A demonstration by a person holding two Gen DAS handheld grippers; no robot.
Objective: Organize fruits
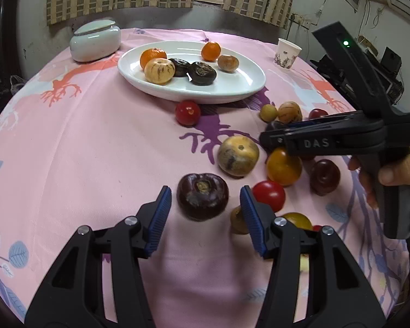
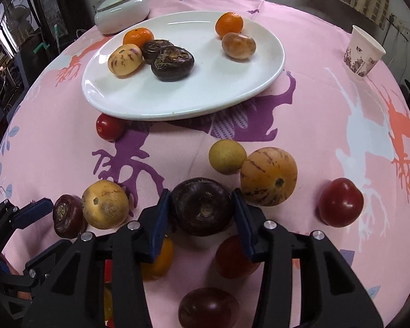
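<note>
Right gripper (image 2: 202, 213) has its blue pads clamped on a dark purple fruit (image 2: 202, 207), low over the pink tablecloth (image 2: 300, 125). Left gripper (image 1: 205, 210) is spread wide around another dark fruit (image 1: 202, 196), pads not touching it. Progress looks like roughly a third: six fruits sit on the white plate (image 2: 155, 104), a dozen or so loose. Only the left view shows the right hand (image 1: 401, 172); only the right view shows its grip.
</note>
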